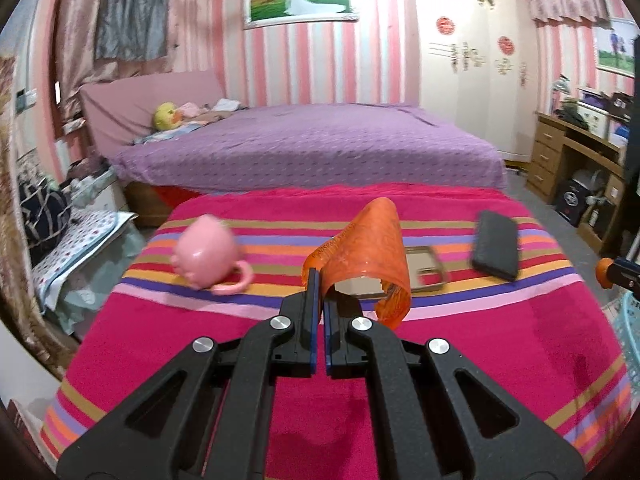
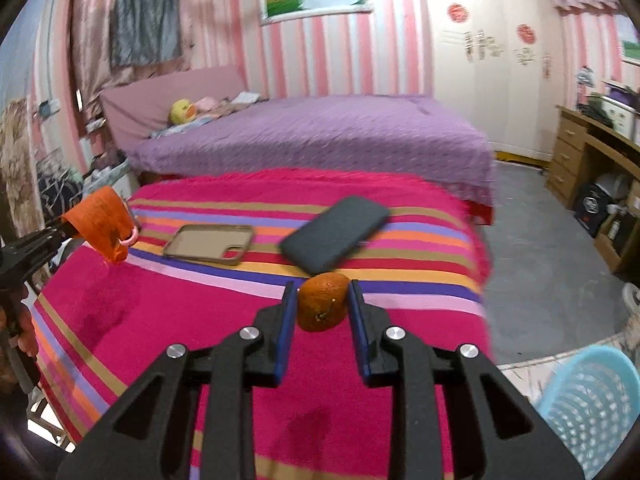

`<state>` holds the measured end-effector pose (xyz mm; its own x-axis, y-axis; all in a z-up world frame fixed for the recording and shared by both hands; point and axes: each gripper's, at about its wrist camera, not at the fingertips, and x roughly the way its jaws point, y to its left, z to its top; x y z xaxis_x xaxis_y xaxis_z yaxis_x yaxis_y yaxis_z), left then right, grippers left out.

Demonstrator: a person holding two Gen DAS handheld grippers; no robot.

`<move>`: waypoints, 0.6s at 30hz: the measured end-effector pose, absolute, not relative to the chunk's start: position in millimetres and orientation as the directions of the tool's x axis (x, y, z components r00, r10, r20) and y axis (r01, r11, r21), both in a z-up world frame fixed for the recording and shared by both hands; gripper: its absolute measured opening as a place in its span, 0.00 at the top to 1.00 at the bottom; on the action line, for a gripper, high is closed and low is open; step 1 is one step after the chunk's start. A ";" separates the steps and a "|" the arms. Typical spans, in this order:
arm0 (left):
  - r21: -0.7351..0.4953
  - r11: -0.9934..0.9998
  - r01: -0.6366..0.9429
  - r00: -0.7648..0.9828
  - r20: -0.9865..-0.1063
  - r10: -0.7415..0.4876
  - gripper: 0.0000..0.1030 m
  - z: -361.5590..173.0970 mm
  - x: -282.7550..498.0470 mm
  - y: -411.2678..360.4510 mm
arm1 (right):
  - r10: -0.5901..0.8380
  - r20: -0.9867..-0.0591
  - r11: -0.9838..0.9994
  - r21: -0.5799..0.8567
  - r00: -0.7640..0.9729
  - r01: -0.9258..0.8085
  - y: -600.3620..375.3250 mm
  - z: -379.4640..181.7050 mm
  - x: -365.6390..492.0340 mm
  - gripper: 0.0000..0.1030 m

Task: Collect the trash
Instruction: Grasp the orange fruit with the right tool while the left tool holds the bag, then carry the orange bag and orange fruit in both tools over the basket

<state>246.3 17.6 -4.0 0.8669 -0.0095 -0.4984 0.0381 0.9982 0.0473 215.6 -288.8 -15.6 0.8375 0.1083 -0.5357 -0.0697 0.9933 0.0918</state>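
Observation:
My left gripper (image 1: 319,284) is shut on a curled orange plastic wrapper (image 1: 366,258) and holds it above the striped pink blanket (image 1: 224,344). The wrapper also shows in the right wrist view (image 2: 102,222) at the far left, in the left gripper (image 2: 60,227). My right gripper (image 2: 322,300) is shut on a shrivelled orange fruit (image 2: 322,302), held above the blanket (image 2: 160,320). A light blue mesh basket (image 2: 592,412) stands on the floor at the lower right; its edge shows in the left wrist view (image 1: 630,332).
On the blanket lie a pink pig-shaped cup (image 1: 206,254), an empty phone case (image 2: 210,244) and a dark phone (image 2: 334,234). A purple bed (image 1: 312,144) lies behind. A wooden desk (image 2: 592,160) stands at the right, with grey floor (image 2: 540,272) between.

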 end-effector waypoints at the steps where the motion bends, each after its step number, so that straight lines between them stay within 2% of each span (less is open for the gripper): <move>1: 0.050 0.998 0.049 0.868 -0.496 -0.018 1.00 -4.2 244.8 10.8 | 0.094 -0.530 0.994 0.091 0.843 -0.054 -297.8 -14.2 208.1 0.75; 9: 0.048 0.983 0.177 0.853 -0.505 -0.129 1.00 -9.3 231.2 -74.6 | 0.030 -0.515 0.994 0.106 0.857 0.029 -354.8 -17.2 178.5 0.75; 18: 0.046 0.966 0.253 0.833 -0.519 -0.193 1.00 -19.5 224.6 -135.2 | 0.004 -0.531 0.995 0.088 0.848 0.051 -384.3 -28.1 168.5 0.75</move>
